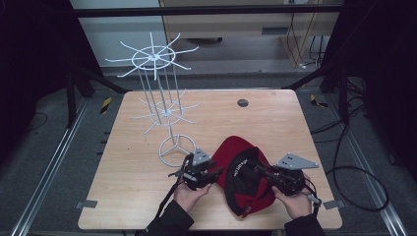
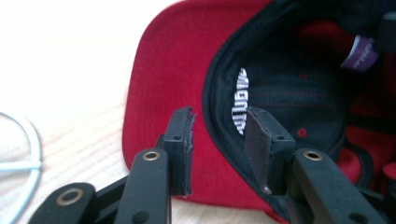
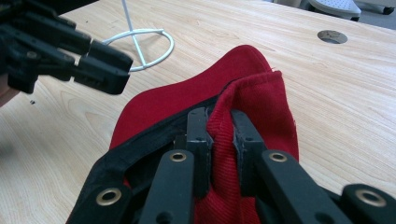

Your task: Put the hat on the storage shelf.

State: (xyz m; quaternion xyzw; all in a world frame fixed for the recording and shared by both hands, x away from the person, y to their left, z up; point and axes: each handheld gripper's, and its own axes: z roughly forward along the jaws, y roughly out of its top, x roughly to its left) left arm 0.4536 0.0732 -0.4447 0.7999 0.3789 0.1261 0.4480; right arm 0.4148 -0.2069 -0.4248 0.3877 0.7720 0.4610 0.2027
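Lying upside down on the near right part of the wooden table (image 1: 275, 123), a red cap (image 1: 235, 150) shows its dark inside to the high view. Its outer cloth is a ribbed red fabric, and a black band runs round the opening; white lettering is printed on that band, too blurred to read. A small purple tag (image 2: 360, 52) is sewn inside the crown, and the red brim points away from the person.

In the right gripper view the right gripper (image 3: 219, 135) has its two black jaws pressed together on a fold of the red cloth at the cap's edge, the fabric bunched up between the pads. The left gripper (image 2: 218, 140) has its jaws spread, one on either side of the black-banded rim where brim and crown meet; the left gripper view does not settle whether either pad touches the cloth. A hand (image 1: 189, 195) holds that gripper from below.

Just left of the cap stands a white wire display rack (image 1: 156, 88), its ring base (image 1: 175, 150) resting on the table close to the brim. A round grommet (image 1: 242, 103) sits in the tabletop farther back.
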